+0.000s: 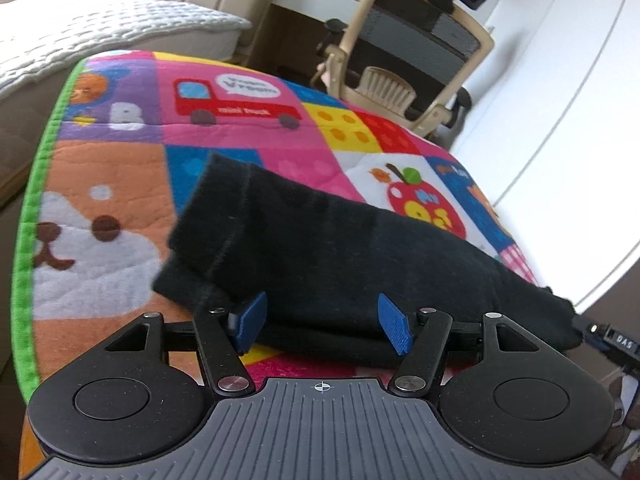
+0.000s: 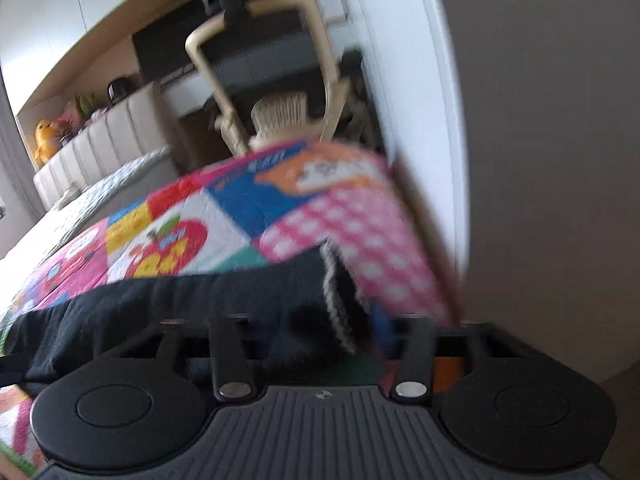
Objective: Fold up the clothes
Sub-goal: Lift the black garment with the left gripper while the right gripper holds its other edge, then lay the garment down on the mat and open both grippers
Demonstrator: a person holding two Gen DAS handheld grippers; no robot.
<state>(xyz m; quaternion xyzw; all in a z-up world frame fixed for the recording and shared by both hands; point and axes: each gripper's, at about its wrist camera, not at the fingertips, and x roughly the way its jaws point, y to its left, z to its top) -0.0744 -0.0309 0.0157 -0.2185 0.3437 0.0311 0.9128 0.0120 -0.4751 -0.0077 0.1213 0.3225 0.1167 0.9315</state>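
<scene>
A black garment [image 1: 320,248] lies folded on a colourful patchwork play mat [image 1: 224,92]. In the left wrist view my left gripper [image 1: 323,322] is open at the garment's near folded edge. Its blue pads [image 1: 252,320] stand apart on either side of the fold without pressing it. In the blurred right wrist view the same black garment [image 2: 180,304] drapes over my right gripper [image 2: 320,332]. A striped knit trim [image 2: 336,304] hangs just right of its middle. The cloth hides the right fingertips, and the jaws appear shut on the garment.
A beige office chair [image 1: 416,52] stands beyond the mat's far edge, in front of a desk. A bed with a white quilted cover [image 1: 100,28] lies to the left. White wardrobe doors [image 1: 560,80] run along the right. The mat's green border [image 1: 28,240] marks its left edge.
</scene>
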